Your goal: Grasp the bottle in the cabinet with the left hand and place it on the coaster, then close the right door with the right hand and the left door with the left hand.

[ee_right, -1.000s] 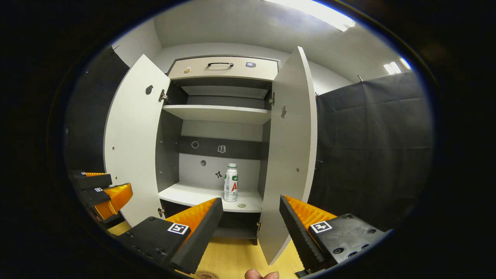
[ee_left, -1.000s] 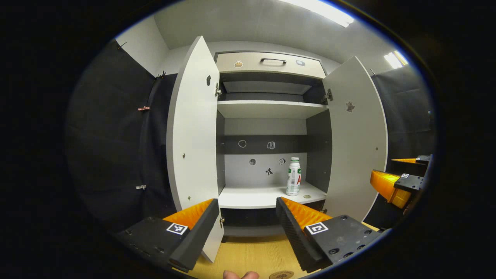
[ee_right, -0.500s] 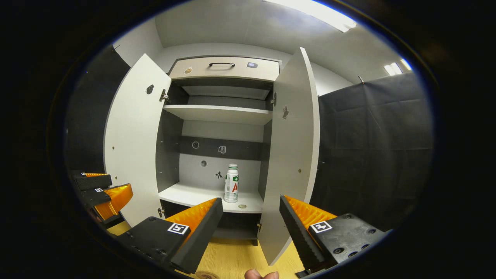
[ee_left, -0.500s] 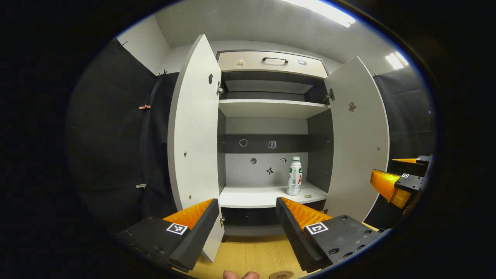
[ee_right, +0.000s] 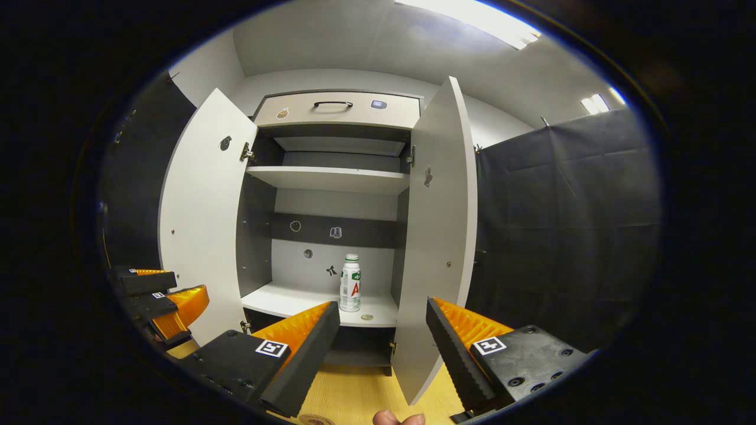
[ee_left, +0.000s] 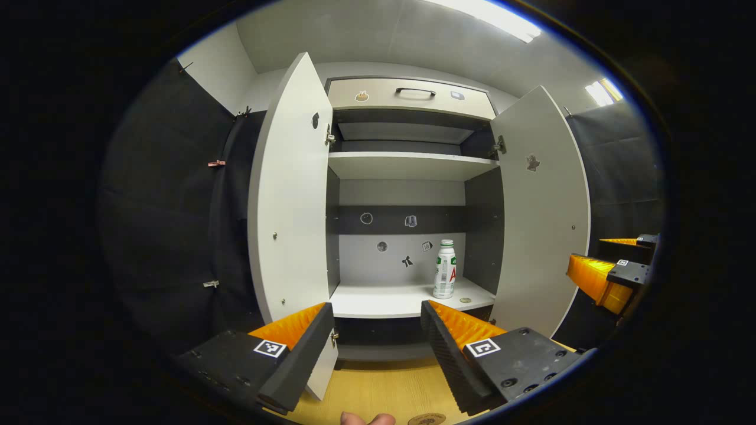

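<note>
Both doors swung open on the cabinet, left door and right door alike. Upright on the lower shelf, toward its right side: the bottle, untouched. Spread wide and holding nothing, well short of the shelf: left gripper and right gripper
</note>
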